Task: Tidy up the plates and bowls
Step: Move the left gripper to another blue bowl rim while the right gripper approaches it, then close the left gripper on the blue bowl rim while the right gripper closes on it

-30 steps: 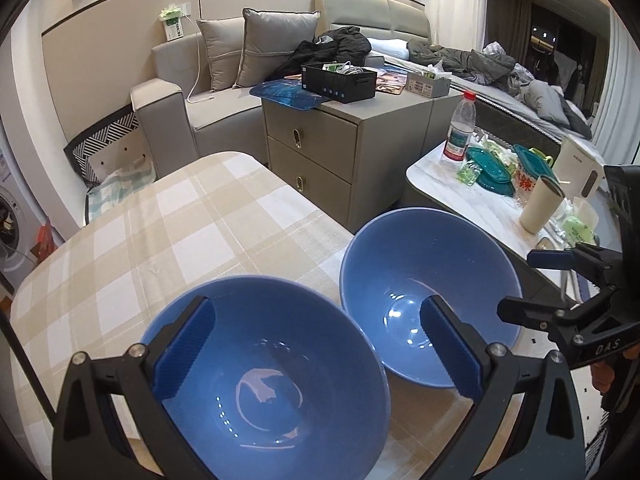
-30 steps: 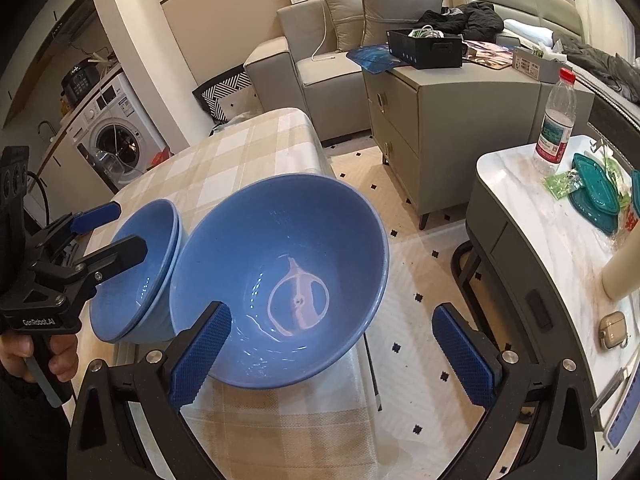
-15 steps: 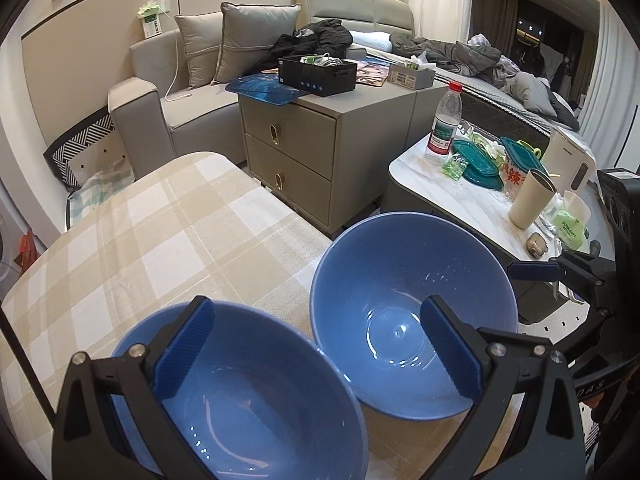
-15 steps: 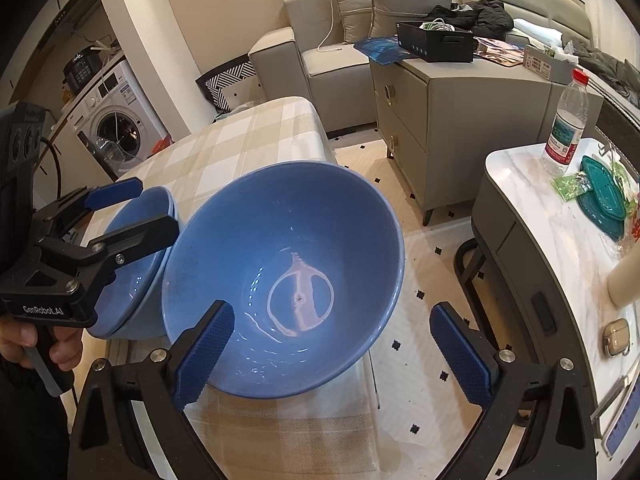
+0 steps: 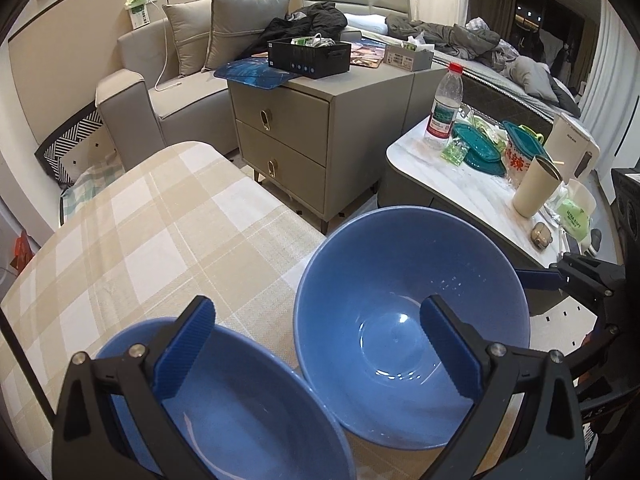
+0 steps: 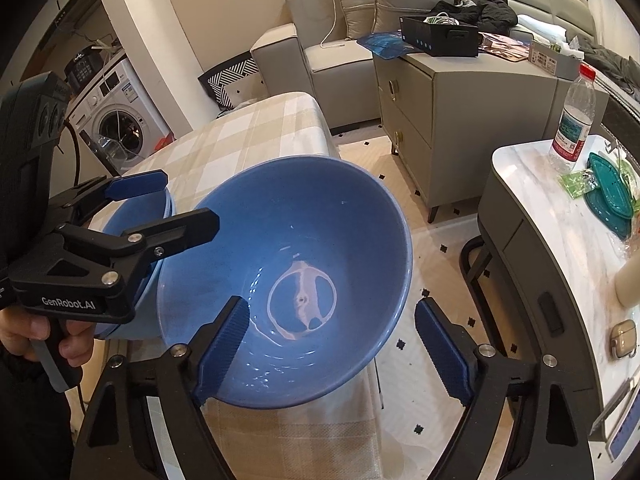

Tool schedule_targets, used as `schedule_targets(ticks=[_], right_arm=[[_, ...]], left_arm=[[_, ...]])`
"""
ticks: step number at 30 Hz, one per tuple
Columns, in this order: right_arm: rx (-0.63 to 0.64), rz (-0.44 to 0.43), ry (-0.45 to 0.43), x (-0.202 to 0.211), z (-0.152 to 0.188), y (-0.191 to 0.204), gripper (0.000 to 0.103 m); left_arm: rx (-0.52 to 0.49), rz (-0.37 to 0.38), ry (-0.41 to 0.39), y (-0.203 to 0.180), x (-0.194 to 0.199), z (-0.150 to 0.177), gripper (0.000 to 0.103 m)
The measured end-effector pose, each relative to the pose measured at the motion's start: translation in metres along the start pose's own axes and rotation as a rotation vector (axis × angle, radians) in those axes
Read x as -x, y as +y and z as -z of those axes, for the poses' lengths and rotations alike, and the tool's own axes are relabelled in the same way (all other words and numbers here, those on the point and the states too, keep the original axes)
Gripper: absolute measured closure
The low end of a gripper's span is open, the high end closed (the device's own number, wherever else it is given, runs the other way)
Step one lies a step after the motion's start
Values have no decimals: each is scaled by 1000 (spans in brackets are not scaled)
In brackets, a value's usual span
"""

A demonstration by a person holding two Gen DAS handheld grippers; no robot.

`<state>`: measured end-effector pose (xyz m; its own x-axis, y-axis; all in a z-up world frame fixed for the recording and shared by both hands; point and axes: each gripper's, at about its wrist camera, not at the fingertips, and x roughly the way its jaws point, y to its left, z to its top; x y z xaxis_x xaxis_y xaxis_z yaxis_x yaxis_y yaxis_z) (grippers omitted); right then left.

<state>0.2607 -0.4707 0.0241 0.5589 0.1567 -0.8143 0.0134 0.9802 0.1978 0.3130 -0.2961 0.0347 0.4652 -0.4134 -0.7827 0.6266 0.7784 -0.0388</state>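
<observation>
A single blue bowl stands at the right edge of the checked tablecloth table. Beside it on the left is a stack of two blue bowls. My left gripper is open, one finger over the stack and the other over the single bowl. My right gripper is open, its left finger inside the single bowl's near rim and its right finger outside it. The left gripper also shows in the right wrist view, hovering over both bowls.
A grey two-drawer cabinet stands beyond the table. A white side table at the right holds a water bottle, teal lids and a cup. A sofa lies behind. The floor gap runs right of the table edge.
The left gripper has pulled back and lifted, so the bowl stack sits lower in its view. The right gripper has closed in on the single bowl, its left finger now inside the rim.
</observation>
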Motion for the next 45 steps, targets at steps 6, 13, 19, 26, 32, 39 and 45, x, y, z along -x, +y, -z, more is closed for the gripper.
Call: schedule_targets(ticks=[6,13,19,26,32,39,45], right_arm=[[3,-7,-5,0,0,-1,17],[6,-11,-6,-1,0,0,18],[10,-14,-2,-2,-1,1,20],[1,-9,0,-3,1,-2,23],[-2,-3,2,-2,3,-5,28],[7,-9,4,0,2,-1,35],[13,-2,7,1,1,0,39]], left_arm=[[-18,-6,28,-4,-4,-3,1],[-28,6,57,-5,-12,-7,2],[-38,3,84,-8,-18,-8,3],[-38,2,127,-8,-28,-9,21],[-23,8,142,-6,-30,-8,48],[-15,13,138,-4,-27,-7,57],[-12,18,133,-3,-25,-5,61]])
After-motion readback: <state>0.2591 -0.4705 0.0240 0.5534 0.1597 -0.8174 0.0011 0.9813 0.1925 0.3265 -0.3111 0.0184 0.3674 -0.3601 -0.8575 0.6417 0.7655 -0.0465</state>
